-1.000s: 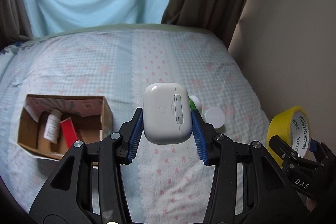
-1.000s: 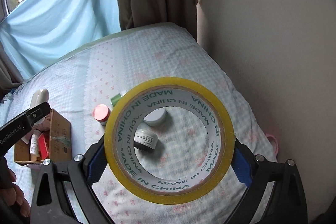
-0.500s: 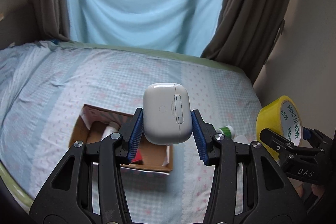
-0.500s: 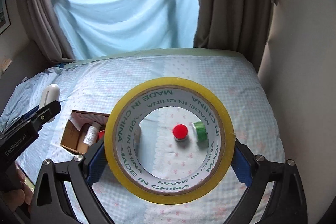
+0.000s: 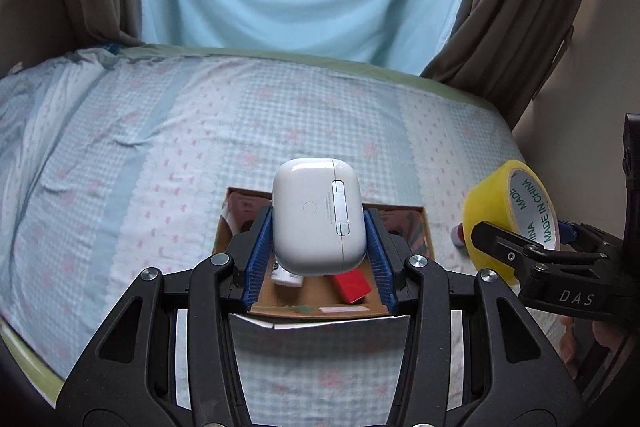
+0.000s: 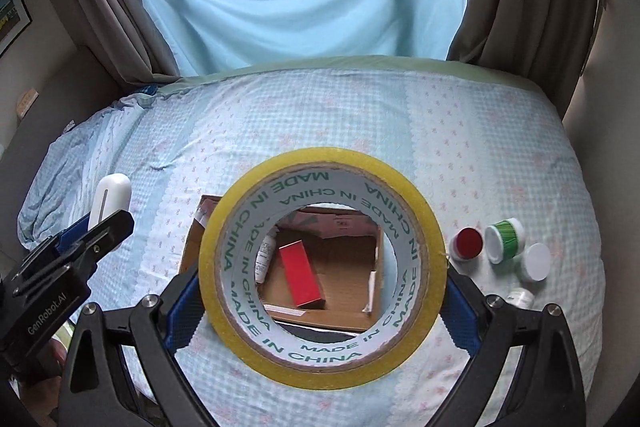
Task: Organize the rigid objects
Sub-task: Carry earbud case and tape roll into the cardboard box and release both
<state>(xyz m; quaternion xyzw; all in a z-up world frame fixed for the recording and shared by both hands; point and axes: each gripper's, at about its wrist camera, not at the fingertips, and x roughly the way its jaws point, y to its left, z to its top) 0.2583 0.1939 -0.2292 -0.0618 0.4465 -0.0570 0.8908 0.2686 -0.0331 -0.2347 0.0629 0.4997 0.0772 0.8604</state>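
Since a second ago, your open brown cardboard box (image 5: 425, 227) has slid from 9 o'clock to directly beneath both grippers. Your right gripper (image 6: 322, 297) pinches the yellow tape roll (image 6: 320, 355); your left gripper (image 5: 318, 259) pinches the white rounded earbud case (image 5: 318, 215) above it.

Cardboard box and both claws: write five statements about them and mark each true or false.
1. The left claw is shut on a white earbud case. True.
2. The right claw holds a roll of blue tape. False: the yellow tape roll is yellow.
3. The cardboard box is empty. False: a red box and a small white bottle lie inside.
4. A red-lidded jar sits on the bed outside the box. True.
5. The earbud case already rests in the box. False: it is held above it.
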